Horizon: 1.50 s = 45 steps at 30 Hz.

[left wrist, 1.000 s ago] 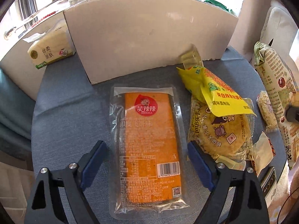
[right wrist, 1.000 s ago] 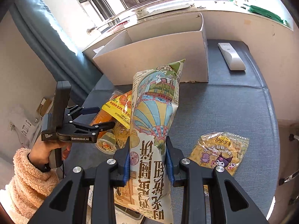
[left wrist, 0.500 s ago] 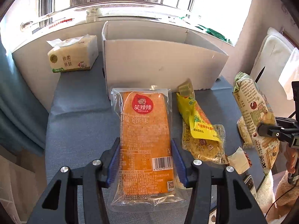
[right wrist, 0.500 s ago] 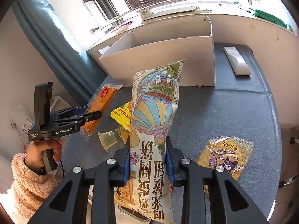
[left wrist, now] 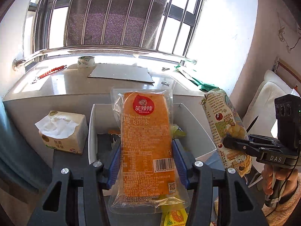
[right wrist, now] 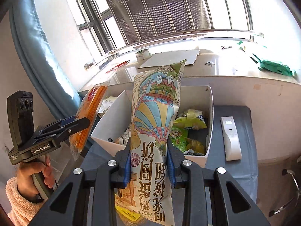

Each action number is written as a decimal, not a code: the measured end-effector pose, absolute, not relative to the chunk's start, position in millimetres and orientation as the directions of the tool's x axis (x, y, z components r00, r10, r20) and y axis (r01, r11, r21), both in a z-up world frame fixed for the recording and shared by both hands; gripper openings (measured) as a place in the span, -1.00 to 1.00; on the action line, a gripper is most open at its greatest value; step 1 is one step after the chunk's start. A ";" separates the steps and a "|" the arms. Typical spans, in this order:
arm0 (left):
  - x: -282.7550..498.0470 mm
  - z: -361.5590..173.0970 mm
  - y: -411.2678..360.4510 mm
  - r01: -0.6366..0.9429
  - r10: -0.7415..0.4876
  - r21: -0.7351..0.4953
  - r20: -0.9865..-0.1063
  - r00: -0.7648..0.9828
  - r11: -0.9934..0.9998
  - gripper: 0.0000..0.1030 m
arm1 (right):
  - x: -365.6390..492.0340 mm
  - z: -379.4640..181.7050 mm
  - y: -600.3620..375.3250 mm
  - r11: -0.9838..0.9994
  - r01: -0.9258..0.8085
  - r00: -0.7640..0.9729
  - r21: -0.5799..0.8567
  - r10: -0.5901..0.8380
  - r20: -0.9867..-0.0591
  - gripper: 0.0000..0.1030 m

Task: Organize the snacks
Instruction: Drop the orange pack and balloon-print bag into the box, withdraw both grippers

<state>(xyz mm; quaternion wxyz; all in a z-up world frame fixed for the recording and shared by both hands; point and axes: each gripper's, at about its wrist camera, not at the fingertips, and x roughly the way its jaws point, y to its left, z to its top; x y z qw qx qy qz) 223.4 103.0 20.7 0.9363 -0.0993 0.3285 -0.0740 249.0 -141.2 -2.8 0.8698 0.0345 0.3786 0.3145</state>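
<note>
My left gripper (left wrist: 145, 162) is shut on an orange snack packet (left wrist: 145, 141) with a red logo and holds it in the air over the near side of a white cardboard box (left wrist: 92, 131). The packet also shows in the right wrist view (right wrist: 88, 113). My right gripper (right wrist: 149, 163) is shut on a tall balloon-print biscuit bag (right wrist: 155, 124), held upright in front of the same box (right wrist: 208, 116). That bag appears at the right in the left wrist view (left wrist: 223, 130). Green snack bags (right wrist: 188, 130) lie inside the box.
A tissue pack (left wrist: 63, 131) stands left of the box. A white remote (right wrist: 231, 139) lies on the blue table right of the box. A yellow snack bag (left wrist: 175, 216) lies below the left gripper. Behind the box runs a windowsill with tape (left wrist: 86, 61) and cardboard.
My left gripper closed on the orange packet on the table, lifted it and carried it to the box. My right gripper moved the biscuit bag up and forward to the box.
</note>
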 end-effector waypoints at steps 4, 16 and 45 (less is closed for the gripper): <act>275.9 -4.9 102.4 0.038 -0.184 -0.227 -0.667 0.722 0.973 0.09 | 306.1 -5.1 -125.6 0.845 -0.464 0.527 0.265 0.504 -0.685 -0.35; 273.2 -41.8 131.5 -0.109 -0.072 -0.201 -0.722 0.688 0.974 1.00 | 340.6 -24.1 -130.6 0.888 -0.405 0.565 0.218 0.431 -0.703 1.00; 38.3 -88.9 22.1 0.042 -0.207 -0.261 -0.650 0.731 0.964 1.00 | 72.7 -130.4 -244.5 0.888 -0.361 0.505 0.285 0.443 -0.741 1.00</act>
